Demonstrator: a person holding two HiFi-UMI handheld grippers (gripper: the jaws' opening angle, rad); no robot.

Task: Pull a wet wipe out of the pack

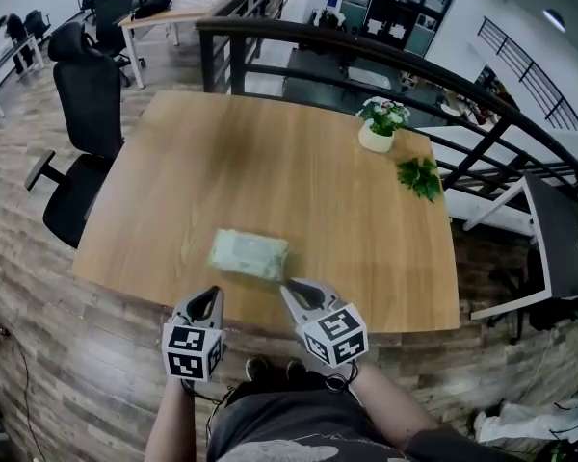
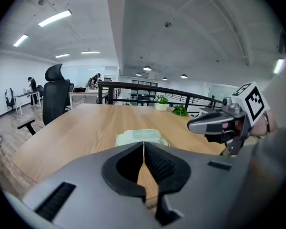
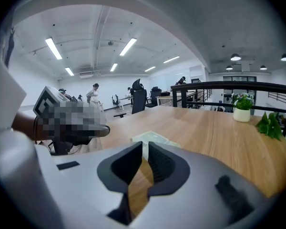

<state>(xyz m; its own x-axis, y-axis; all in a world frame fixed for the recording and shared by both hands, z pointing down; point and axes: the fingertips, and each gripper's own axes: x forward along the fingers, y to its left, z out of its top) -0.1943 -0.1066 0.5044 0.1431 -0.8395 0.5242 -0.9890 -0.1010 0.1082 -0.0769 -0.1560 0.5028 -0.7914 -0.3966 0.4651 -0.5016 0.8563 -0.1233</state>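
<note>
A pale green wet wipe pack (image 1: 249, 254) lies flat on the wooden table (image 1: 299, 181) near its front edge. The left gripper view has the pack (image 2: 142, 138) just beyond the jaws, and the right gripper view shows the pack (image 3: 152, 138) the same way. My left gripper (image 1: 212, 296) hovers at the table's front edge, just short of the pack's left end, shut and empty. My right gripper (image 1: 291, 291) is beside the pack's right corner, also shut with nothing in it. Each gripper shows in the other's view: the right gripper (image 2: 196, 124) and the left gripper (image 3: 102, 130).
A white pot with a plant (image 1: 379, 126) and a loose green sprig (image 1: 420, 176) sit at the table's far right. A black office chair (image 1: 82, 133) stands left of the table. A dark railing (image 1: 385, 65) runs behind it.
</note>
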